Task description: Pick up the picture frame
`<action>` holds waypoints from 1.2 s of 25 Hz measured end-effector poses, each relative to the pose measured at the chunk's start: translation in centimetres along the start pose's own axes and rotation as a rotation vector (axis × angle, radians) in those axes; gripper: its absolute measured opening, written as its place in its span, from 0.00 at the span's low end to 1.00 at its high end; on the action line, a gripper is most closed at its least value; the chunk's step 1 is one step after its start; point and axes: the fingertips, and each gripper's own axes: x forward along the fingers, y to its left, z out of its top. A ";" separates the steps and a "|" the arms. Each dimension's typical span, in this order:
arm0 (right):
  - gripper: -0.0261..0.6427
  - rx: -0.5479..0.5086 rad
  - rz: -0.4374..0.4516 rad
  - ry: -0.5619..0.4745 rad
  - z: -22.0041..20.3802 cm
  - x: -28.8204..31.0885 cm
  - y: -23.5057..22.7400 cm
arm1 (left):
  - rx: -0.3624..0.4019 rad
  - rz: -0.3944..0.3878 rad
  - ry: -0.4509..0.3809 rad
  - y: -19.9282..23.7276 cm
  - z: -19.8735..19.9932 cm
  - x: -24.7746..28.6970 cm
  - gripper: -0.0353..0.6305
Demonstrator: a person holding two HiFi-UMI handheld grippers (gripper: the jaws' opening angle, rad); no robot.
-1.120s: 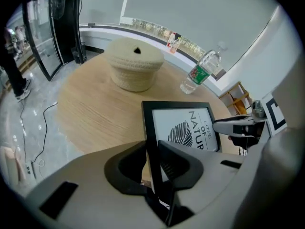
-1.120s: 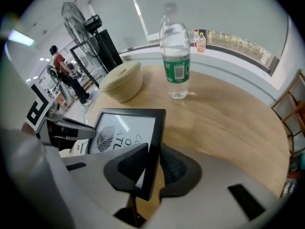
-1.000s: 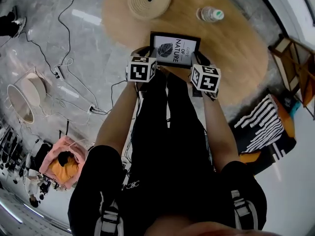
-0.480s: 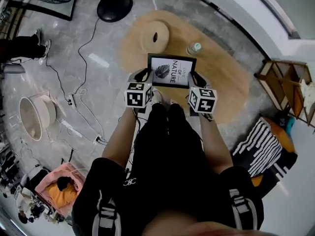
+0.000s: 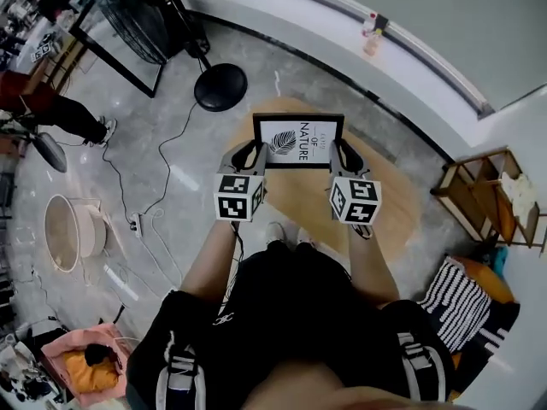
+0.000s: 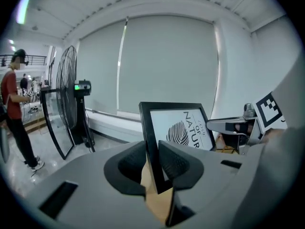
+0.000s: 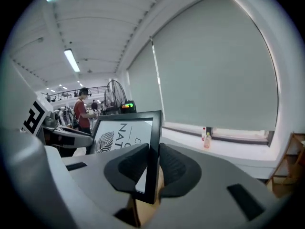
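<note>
Picture frame (image 5: 299, 141) is pinched at both sides: your left tongs (image 5: 252, 152) are clamped on its left edge, and your right tongs (image 5: 343, 154) are closing on its right edge. You've got it upright in the air, well clear of the wooden table (image 5: 393, 203).

The head view was taken from high above, facing steeply down. The left gripper view and the right gripper view were set close behind their jaws, faced roughly level. The picture frame (image 5: 299, 141) was shared by all three.

Oval wooden table (image 5: 299, 196) and fan (image 5: 132, 11) on grey stone floor (image 5: 85, 178)
</note>
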 end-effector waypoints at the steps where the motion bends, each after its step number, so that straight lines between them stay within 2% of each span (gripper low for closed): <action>1: 0.17 -0.014 0.001 -0.031 1.6 -0.5 0.4 | 0.004 0.007 -0.025 0.1 1.4 -0.8 0.20; 8: 0.17 -0.059 0.052 -0.254 11.1 -6.3 2.2 | 0.092 0.073 -0.255 -2.1 10.7 -7.9 0.20; 16: 0.17 -0.146 0.033 -0.434 16.7 -11.2 3.0 | 0.124 0.099 -0.422 -4.4 15.6 -12.8 0.19; 19: 0.16 -0.150 0.046 -0.451 17.3 -12.1 3.3 | 0.126 0.101 -0.446 -4.7 16.0 -13.6 0.19; 30: 0.16 -0.123 0.073 -0.435 17.3 -13.0 3.7 | 0.096 0.089 -0.450 -4.9 16.0 -14.7 0.19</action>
